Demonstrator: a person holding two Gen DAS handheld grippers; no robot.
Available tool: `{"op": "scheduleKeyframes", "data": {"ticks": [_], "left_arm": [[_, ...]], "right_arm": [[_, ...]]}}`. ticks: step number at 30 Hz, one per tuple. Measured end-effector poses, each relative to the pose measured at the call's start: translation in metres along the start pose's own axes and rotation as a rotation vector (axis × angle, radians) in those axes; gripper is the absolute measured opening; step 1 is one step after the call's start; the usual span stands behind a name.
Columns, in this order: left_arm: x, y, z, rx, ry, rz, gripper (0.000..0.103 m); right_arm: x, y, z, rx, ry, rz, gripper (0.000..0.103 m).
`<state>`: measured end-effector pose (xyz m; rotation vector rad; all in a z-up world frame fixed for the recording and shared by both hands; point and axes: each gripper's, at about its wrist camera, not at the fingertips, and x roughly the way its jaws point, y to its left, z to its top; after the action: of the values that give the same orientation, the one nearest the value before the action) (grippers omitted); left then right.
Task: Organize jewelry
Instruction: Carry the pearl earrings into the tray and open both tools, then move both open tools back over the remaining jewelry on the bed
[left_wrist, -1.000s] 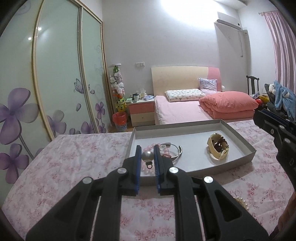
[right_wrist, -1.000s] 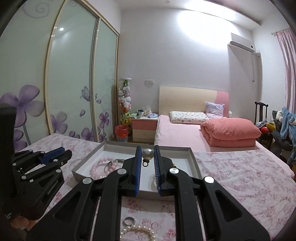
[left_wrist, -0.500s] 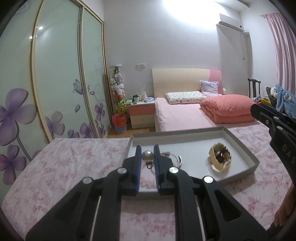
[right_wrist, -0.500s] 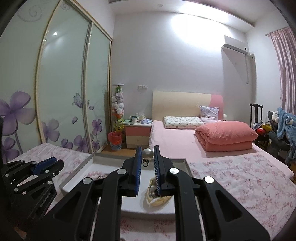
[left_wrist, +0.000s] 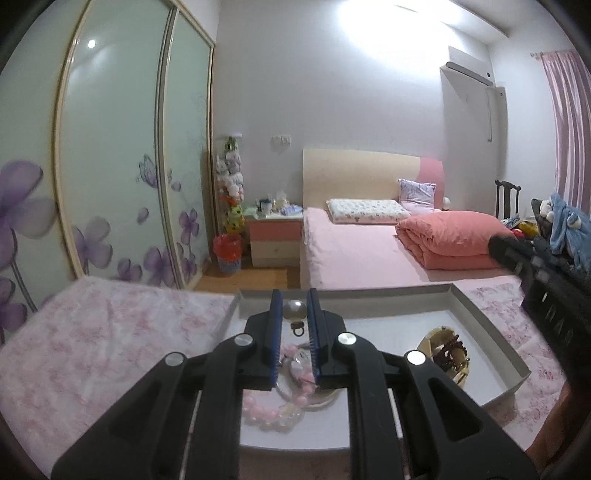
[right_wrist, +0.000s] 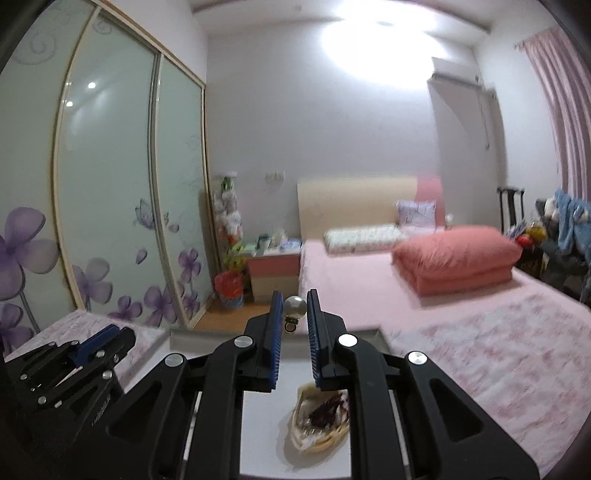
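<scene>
My left gripper (left_wrist: 293, 297) is shut on a pearl earring (left_wrist: 294, 310), whose small ring hangs under the pearl. It hovers above the near left part of the grey tray (left_wrist: 491, 334). Under it in the tray lie a pink bead bracelet (left_wrist: 267, 410) and a thin metal bangle. A beige hair clip (left_wrist: 445, 356) sits at the tray's right. My right gripper (right_wrist: 294, 295) is shut on a second pearl earring (right_wrist: 294, 307) and hangs over the beige hair clip (right_wrist: 319, 417). Each gripper shows at the edge of the other's view.
The tray (right_wrist: 382, 338) rests on a table with a pink floral cloth (left_wrist: 92, 343). Behind it are a pink bed (left_wrist: 369, 243), a nightstand (left_wrist: 275, 240) and a wardrobe with flower-print sliding doors (left_wrist: 110, 166). A chair piled with clothes (left_wrist: 561, 229) stands at the right.
Both grippers have moved forward over the tray, each still holding its pearl earring. The tray's contents now lie under the fingers. The pearl necklace and ring on the cloth have left the right view.
</scene>
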<state>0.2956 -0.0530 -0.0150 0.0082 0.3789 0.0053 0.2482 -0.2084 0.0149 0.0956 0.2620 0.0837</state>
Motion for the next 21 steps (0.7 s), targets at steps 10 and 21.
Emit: {"op": "scheduleKeyframes", "data": {"ticks": [10,21], "left_arm": [[0.029,0.000,-0.015,0.009,0.112,-0.060,0.014],[0.031,0.004,-0.015,0.003,0.112,-0.077,0.029]], "right_arm": [[0.043,-0.005,-0.022,0.040,0.274,0.090,0.014],[0.053,-0.013,-0.023,0.102,0.318,0.109,0.023]]}}
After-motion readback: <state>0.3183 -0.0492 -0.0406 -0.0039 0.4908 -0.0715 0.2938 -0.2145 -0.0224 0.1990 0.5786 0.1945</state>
